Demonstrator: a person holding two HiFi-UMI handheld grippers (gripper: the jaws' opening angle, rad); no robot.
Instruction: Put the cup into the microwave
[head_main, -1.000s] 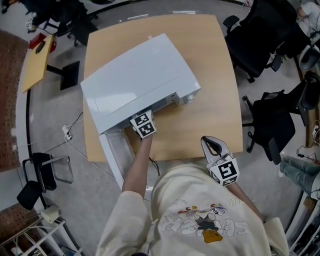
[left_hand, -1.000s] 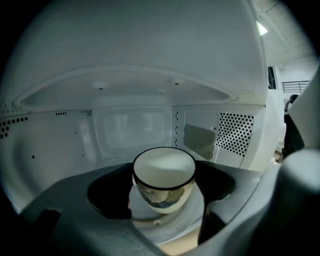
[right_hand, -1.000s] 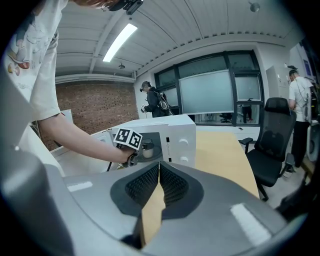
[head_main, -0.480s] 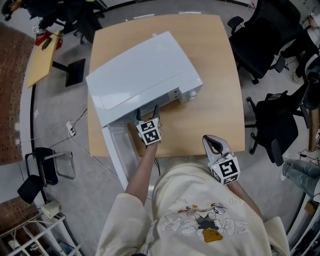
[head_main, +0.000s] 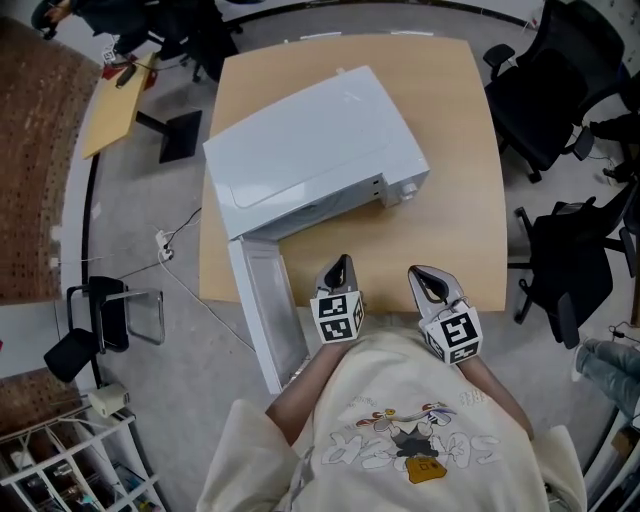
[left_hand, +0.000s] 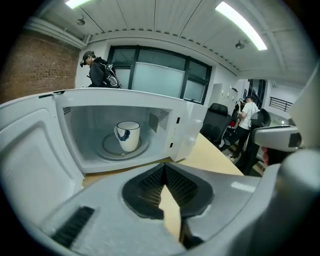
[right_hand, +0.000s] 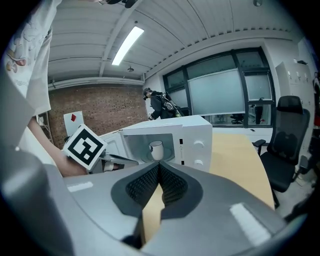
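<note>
Fingers of left gripper (head_main: 340, 266) closed and empty, right gripper (head_main: 421, 274) at its 3 o'clock likewise closed on nothing, both over near desk (head_main: 455, 225) edge, cup (left_hand: 128, 135) upright inside microwave (head_main: 310, 150) at 11 o'clock, door (head_main: 266, 310) open toward 7 o'clock

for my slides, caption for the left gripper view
White cup sits inside the open microwave, seen past the shut left gripper.

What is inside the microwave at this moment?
A white cup stands upright on the round turntable; the door is open. What the cup holds cannot be seen, and in the head view the top of the microwave covers the whole inside.
</note>
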